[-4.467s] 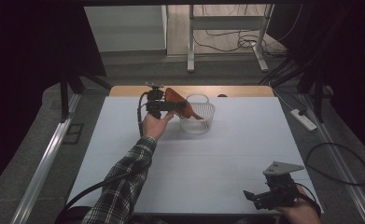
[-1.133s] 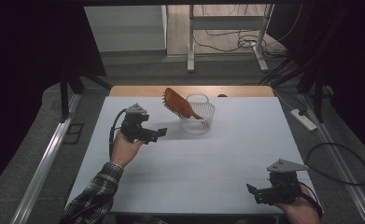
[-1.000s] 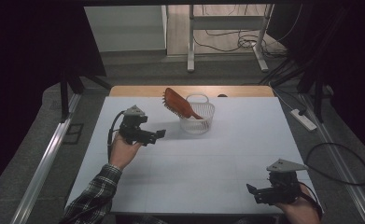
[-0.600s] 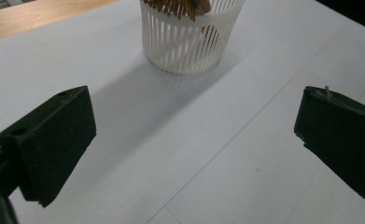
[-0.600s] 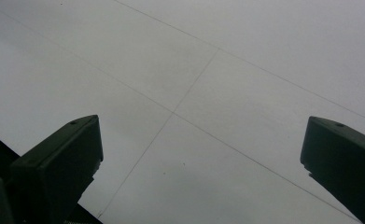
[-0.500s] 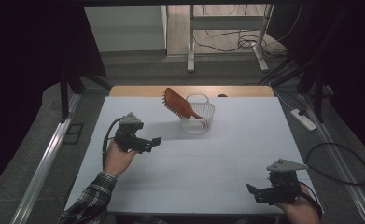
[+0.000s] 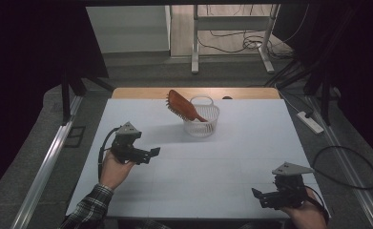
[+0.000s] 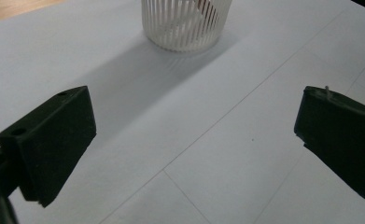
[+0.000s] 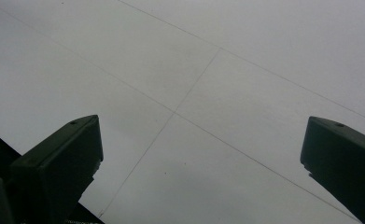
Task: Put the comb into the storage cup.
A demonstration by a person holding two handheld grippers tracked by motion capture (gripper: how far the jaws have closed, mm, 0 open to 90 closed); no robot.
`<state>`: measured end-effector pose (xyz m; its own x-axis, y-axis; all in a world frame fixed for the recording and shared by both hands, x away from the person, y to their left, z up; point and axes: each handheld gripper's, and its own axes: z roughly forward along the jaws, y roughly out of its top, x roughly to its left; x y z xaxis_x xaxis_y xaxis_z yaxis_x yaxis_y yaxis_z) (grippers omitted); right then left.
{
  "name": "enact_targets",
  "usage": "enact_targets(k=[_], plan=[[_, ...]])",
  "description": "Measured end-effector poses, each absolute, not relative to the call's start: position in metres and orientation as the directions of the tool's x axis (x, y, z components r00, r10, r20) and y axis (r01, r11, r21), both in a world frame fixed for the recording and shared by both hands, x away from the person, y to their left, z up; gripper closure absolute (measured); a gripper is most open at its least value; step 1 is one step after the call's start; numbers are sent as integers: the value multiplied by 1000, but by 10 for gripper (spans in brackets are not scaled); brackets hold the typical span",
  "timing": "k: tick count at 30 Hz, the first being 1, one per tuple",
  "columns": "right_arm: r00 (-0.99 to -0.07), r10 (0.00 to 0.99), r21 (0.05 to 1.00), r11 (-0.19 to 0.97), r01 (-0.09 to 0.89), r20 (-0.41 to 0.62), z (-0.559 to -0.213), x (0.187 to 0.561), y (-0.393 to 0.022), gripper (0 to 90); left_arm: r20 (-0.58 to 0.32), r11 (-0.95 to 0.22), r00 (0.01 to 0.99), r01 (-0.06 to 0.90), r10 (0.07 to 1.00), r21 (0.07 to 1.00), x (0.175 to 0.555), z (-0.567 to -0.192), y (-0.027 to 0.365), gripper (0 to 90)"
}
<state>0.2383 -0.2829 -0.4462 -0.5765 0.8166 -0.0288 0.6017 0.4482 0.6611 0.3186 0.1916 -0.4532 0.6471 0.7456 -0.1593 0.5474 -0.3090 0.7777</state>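
A white table takes up most of the high view, its surface crossed by thin seam lines, with a strip of bare wood along its far edge. Toward the far middle of it stands a white slatted basket, upright, and a reddish-brown hairbrush sits in it handle-down, the bristled head leaning out over the basket's left rim toward the far left. The left gripper is held over the left half of the table, near and to the left of the basket and well apart from it, pointing to the right; its jaws stand wide apart with nothing between them. From the left gripper view the same basket shows at the far top edge, its shadow falling across the white surface toward the left gripper, whose two black jaws frame only bare tabletop. The right gripper sits at the near right corner of the table, well apart from the basket and brush, pointing left. In the right gripper view the right gripper also has its jaws spread wide, gripping nothing, with plain white table and its seam lines beyond them.
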Motion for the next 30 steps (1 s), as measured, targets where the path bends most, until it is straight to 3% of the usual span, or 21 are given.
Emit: enact_targets(k=[30], plan=[[-589,808,656,464,595,-38,-447,239,-282,0,-152,-298,611,569,777,767,269,-462,225,0]])
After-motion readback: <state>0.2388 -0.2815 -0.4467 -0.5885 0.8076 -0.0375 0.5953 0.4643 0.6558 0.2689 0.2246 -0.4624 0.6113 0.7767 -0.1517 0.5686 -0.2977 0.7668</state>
